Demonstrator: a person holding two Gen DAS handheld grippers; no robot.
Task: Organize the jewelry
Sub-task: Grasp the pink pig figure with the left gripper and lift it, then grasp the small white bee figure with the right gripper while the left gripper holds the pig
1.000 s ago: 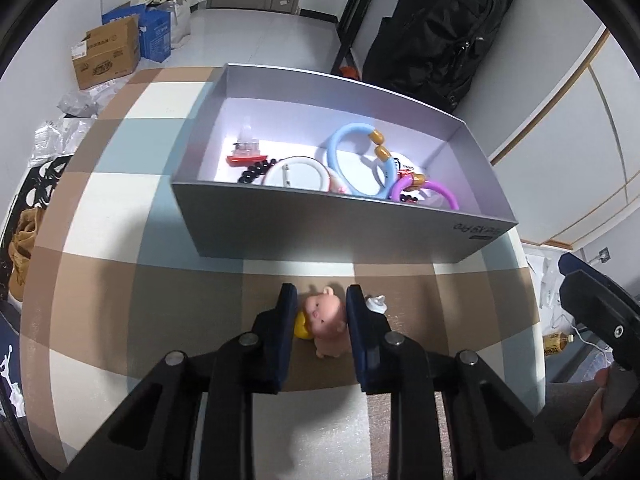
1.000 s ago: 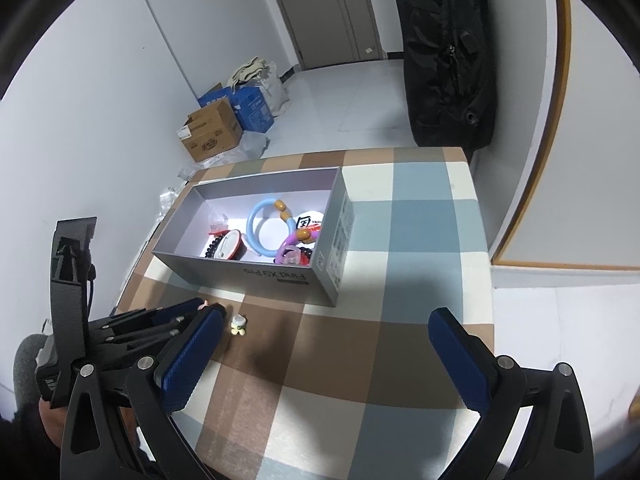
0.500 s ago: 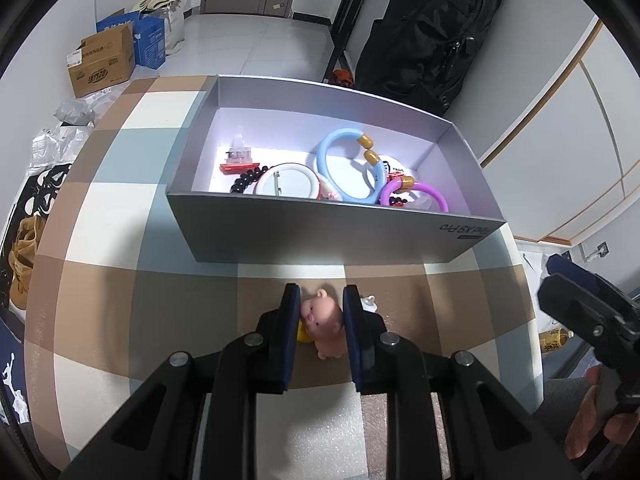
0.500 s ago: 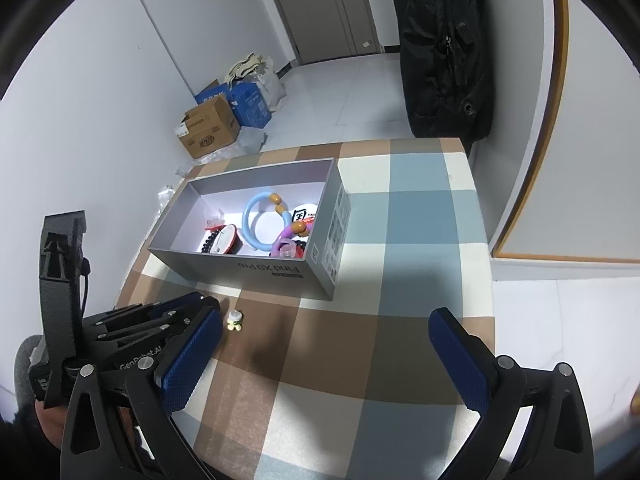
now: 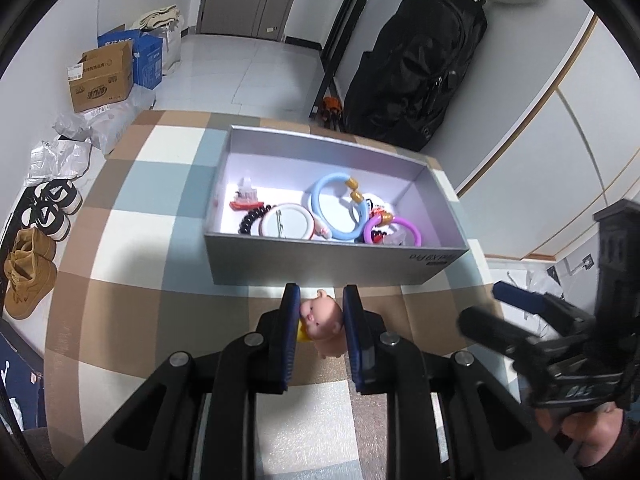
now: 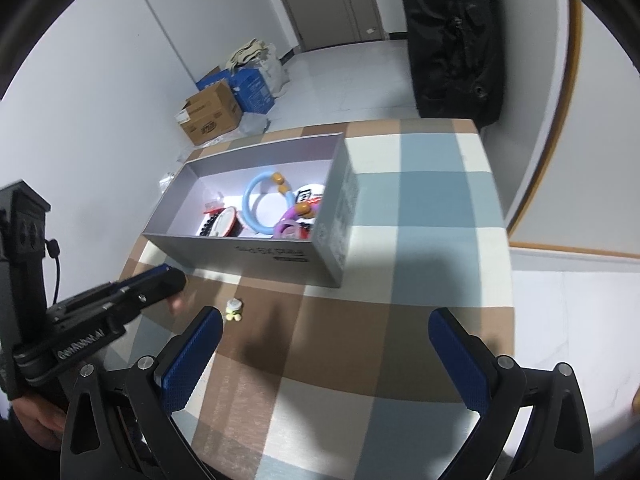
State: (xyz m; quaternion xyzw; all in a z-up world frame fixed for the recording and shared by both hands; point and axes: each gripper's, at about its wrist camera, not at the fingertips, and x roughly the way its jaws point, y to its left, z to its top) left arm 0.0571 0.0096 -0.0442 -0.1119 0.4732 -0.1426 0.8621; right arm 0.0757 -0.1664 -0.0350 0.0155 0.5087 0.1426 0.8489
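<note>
Cardboard box (image 5: 102, 80), black bag (image 5: 416, 80) and tan boots (image 5: 28, 276) surround the checkered table (image 5: 132, 280).

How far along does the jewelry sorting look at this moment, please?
Done: the blue ring, purple ring and other pieces lie in the grey box. In hand: the left gripper clamps the pig figure. Left: a small charm on the table.
</note>
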